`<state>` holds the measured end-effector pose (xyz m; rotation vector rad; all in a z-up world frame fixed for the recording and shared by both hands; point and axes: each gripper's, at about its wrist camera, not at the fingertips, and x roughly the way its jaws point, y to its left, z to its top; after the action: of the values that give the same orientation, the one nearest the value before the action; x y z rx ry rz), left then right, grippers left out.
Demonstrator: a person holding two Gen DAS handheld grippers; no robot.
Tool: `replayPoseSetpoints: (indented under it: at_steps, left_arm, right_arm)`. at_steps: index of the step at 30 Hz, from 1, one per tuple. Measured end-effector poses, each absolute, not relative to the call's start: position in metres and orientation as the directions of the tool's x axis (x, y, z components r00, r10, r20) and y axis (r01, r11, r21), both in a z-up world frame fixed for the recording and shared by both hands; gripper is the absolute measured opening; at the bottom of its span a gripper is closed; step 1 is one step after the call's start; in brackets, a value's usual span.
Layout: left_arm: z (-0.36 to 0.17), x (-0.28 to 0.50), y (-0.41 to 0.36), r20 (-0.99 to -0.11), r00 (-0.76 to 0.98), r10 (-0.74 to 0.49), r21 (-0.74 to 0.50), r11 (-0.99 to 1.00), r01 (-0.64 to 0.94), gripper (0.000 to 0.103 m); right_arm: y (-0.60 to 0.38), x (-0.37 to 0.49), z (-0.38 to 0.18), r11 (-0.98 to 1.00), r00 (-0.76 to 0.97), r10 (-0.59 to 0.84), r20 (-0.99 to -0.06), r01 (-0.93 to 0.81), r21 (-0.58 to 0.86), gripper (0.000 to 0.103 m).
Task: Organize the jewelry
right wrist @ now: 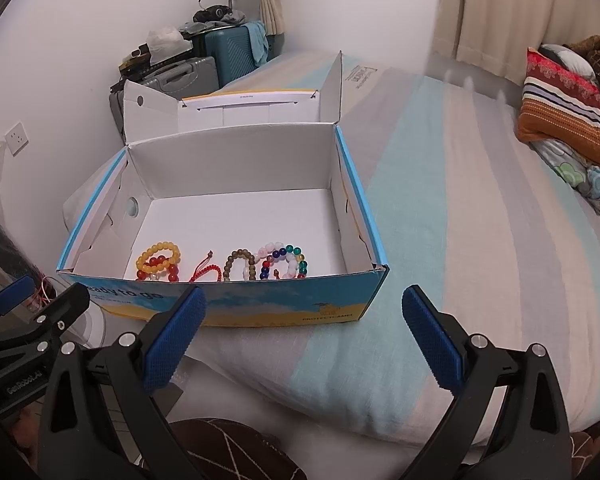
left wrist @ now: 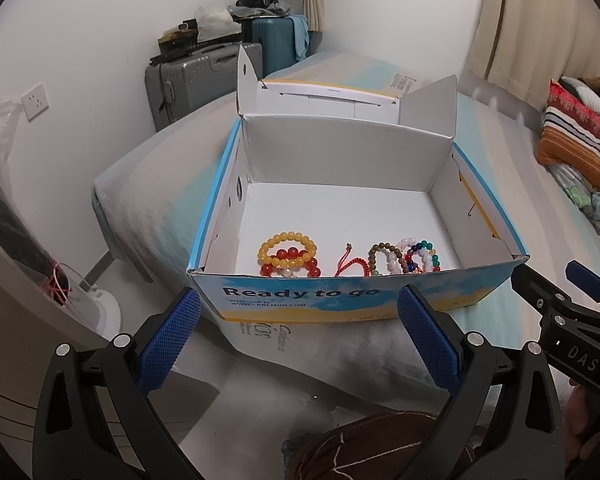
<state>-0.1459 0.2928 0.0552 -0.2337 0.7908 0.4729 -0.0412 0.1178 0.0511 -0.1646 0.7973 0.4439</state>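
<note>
both views are evenly lit by soft, fairly dim indoor light with a cool white cast; no lamp glow or hard beam shows. shadows are faint: a soft grey shade inside the box [left wrist: 340, 168] along its near wall and left side. the white walls look slightly washed out but show no strong glare. fisheye distortion bends straight edges, most at the rim, and a dark vignette closes the corners. the centre is sharp; the curtain [right wrist: 496, 12] at far right and the bed [right wrist: 460, 168] beneath it show streaky motion blur, and the near bottom edge is soft.
</note>
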Motion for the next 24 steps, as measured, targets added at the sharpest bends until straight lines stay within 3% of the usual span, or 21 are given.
replayPoseSetpoints:
  at_steps: [12,24]
  left_arm:
    - [0.0516,-0.1405,0.2942,-0.742,0.592,0.313,-0.041,0.861,-0.507,0.097]
    - [0.0534,-0.1359,0.2876,-0.724,0.583,0.369,0.021,0.856,-0.516,0.097]
  right_arm:
    - [0.1177,-0.0406,0.0510,0.896,0.611,0.324,-0.722,-0.444,0.027,0.095]
    - [0.1190,-0.0394,0.0499,0.895,0.604,0.327,-0.727,-0.445,0.033,0.094]
